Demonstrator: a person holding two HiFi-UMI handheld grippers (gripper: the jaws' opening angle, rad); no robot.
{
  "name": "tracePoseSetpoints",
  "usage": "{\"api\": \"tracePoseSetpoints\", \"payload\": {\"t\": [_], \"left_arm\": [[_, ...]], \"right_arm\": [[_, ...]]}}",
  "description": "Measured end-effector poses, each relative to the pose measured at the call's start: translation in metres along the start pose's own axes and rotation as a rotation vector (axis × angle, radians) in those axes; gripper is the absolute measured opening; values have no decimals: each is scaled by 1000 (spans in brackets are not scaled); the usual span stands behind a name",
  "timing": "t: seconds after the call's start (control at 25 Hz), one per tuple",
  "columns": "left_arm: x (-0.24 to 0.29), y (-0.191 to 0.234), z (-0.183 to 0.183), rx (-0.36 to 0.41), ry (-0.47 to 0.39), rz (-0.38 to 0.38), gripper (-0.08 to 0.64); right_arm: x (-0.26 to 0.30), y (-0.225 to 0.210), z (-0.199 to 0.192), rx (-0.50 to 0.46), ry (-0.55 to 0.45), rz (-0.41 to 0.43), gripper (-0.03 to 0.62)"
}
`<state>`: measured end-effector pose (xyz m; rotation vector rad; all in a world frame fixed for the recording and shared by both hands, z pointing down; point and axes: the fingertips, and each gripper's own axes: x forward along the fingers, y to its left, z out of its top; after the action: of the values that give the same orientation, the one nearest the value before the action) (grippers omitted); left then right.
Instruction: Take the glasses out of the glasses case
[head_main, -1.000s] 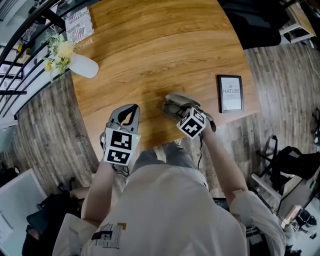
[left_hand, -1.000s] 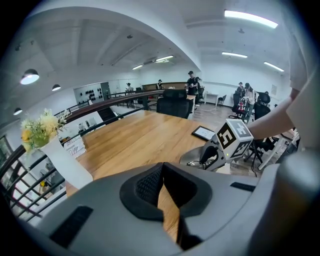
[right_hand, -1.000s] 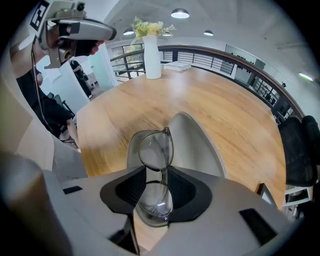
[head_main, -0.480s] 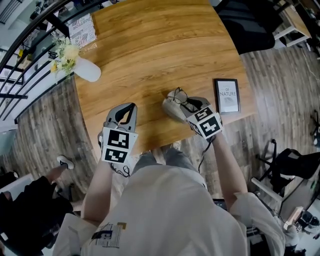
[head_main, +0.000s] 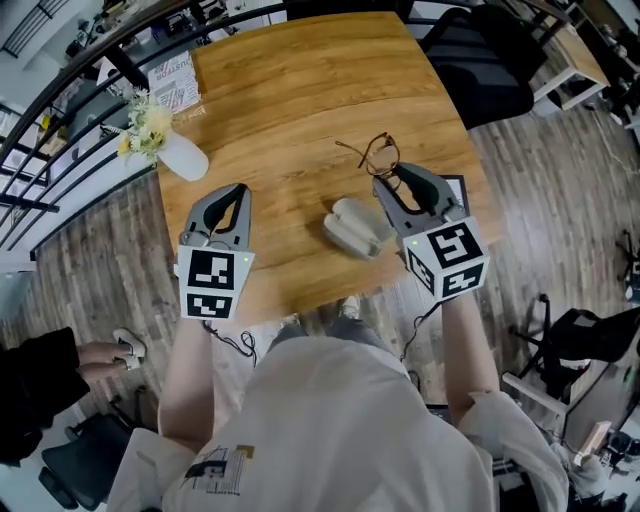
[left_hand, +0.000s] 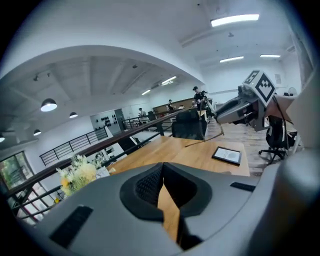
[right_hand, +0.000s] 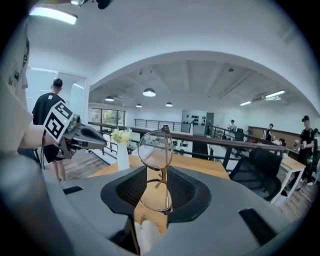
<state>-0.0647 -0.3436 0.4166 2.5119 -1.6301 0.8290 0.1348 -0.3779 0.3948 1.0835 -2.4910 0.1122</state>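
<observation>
Wire-thin, round-lensed glasses (head_main: 378, 155) hang above the wooden table (head_main: 300, 80), just beyond the pale, rounded clamshell case (head_main: 355, 228), pinched by the right gripper (head_main: 388, 185). The left gripper (head_main: 236, 192) hovers at the left.

Left gripper view: tips together, nothing between them.

Right gripper view: the jaws, having just closed slightly, clamp the frame near its bridge. Its long axis is upright, one lens above the other.

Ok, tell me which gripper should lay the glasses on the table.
Right. The right gripper already grips the glasses, held in the air clear of the glasses case. The left gripper is shut and empty, near the table edge.
</observation>
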Motion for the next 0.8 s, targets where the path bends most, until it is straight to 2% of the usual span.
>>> {"api": "tracePoseSetpoints", "payload": {"t": [0.24, 0.44, 0.64, 0.8], "left_arm": [[-39, 45, 63, 64, -151, 120, 17], [-89, 69, 126, 107, -303, 211, 17], [-140, 75, 167, 132, -429, 282, 17], [-173, 68, 179, 120, -473, 297, 17]], "right_arm": [[-53, 8, 106, -71, -281, -56, 147], [-106, 14, 176, -114, -467, -104, 147], [-154, 20, 212, -121, -606, -159, 147], [-182, 26, 223, -140, -652, -186, 147]]}}
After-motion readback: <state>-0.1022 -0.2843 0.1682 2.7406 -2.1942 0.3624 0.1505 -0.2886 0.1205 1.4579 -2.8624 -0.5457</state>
